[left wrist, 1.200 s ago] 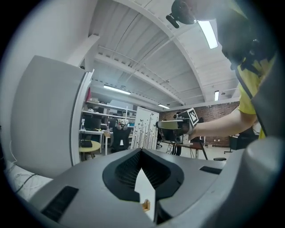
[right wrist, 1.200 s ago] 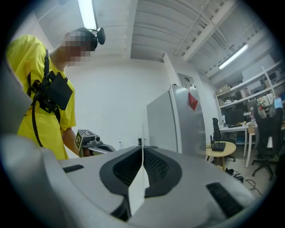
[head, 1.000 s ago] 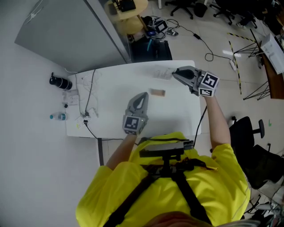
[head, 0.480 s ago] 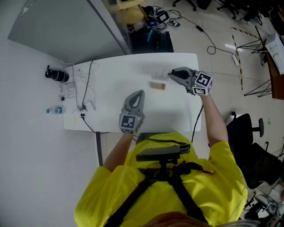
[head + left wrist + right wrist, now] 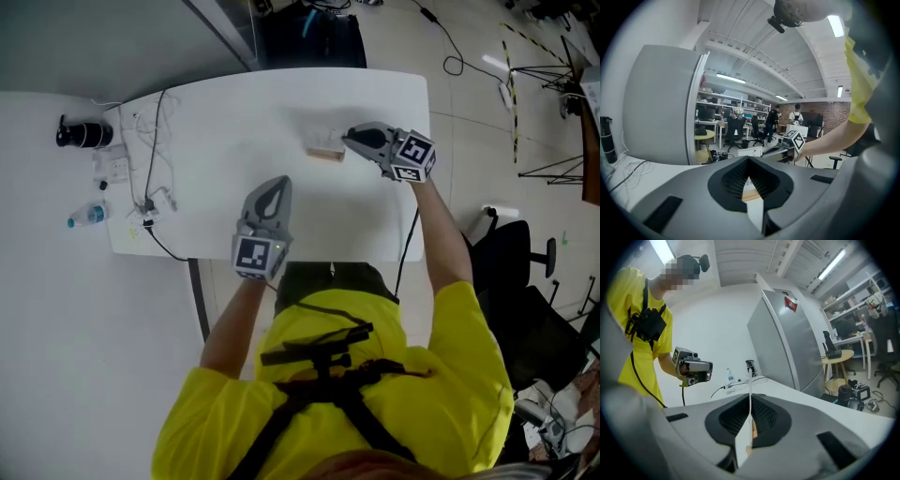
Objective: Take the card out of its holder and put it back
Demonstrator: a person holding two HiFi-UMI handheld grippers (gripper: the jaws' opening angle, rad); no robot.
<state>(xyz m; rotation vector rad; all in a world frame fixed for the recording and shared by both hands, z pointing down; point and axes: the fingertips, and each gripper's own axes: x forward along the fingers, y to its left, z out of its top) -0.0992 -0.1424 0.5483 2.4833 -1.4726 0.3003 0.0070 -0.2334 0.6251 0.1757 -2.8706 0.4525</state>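
Note:
My right gripper [image 5: 350,139] is shut on the thin white card [image 5: 750,394], which stands edge-on between its pads. From the head view the card [image 5: 322,137] hovers just over the small wooden holder [image 5: 325,153] on the white table [image 5: 216,103]. A tan bit of the holder [image 5: 753,428] shows behind the card. My left gripper [image 5: 273,187] rests nearer the front edge, shut and empty, pointing toward the holder [image 5: 751,195]. In the left gripper view, the right gripper [image 5: 778,150] carries the card [image 5: 750,152].
At the table's left end lie a black cylinder [image 5: 82,134], white cables [image 5: 150,178] and a small water bottle [image 5: 86,217]. A cord hangs off the right front edge [image 5: 408,244]. An office chair [image 5: 517,267] stands to the right.
The right gripper has carried the card from beyond the holder to just above it. The left gripper has stayed about where it was. My head view has shifted.

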